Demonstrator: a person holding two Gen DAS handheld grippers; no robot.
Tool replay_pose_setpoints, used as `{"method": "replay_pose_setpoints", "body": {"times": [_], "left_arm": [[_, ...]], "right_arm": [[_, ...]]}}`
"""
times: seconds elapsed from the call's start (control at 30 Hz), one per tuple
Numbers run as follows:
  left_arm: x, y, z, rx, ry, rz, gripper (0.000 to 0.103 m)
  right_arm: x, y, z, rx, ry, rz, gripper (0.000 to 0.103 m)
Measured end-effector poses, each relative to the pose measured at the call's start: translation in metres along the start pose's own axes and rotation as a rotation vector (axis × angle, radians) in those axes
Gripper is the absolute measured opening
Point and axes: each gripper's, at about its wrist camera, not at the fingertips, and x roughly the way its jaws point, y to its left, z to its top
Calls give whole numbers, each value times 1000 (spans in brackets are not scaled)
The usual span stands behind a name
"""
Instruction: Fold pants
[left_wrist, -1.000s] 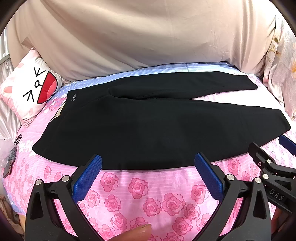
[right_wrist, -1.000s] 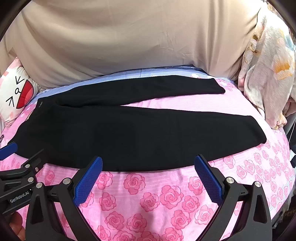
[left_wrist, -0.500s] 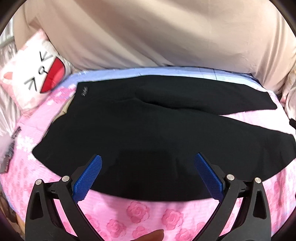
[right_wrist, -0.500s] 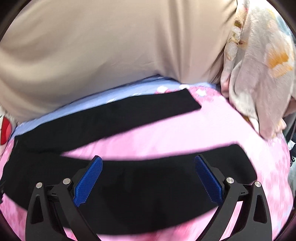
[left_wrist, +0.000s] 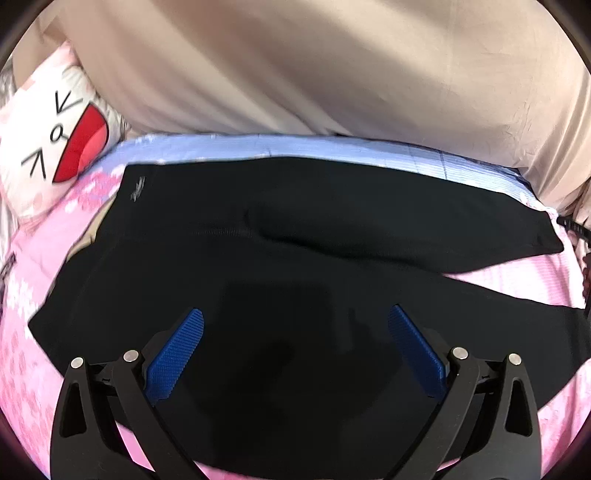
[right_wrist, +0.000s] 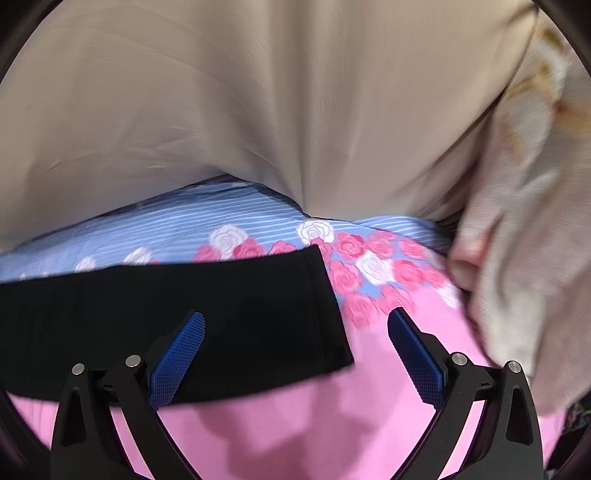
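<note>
Black pants (left_wrist: 280, 266) lie flat on the bed's rose-print sheet (right_wrist: 388, 273), long axis running left to right: waistband toward the cartoon-face pillow (left_wrist: 55, 140) on the left, both legs stretching right and splitting apart near the hems. A small pale logo sits at the waistband's far corner, too blurred to read. Left tongs (left_wrist: 295, 347) hang over the seat area, spread wide, pinching nothing. Right tongs (right_wrist: 295, 354) hover over the far leg's hem (right_wrist: 325, 306), also spread wide, one blue pad above cloth, the other above bare pink sheet.
</note>
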Motion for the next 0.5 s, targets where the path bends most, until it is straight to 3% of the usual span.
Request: {"method": "replay_pose_setpoints", "body": {"times": [0.1,0.17,0.3,0.5], "left_arm": [[5,-5,4,30,-14,-3,98],[14,-5,7,12,17,-42,98],[31,-3,10,-6,64,-42,98],[34,8,18,25,4,5,98]], "right_arm": [[27,-13,16,61,29,51,98],[43,-18,22,83,44,65,98],[65,-17,26,81,87,62,98],[84,-11,22,66,132,51,98]]}}
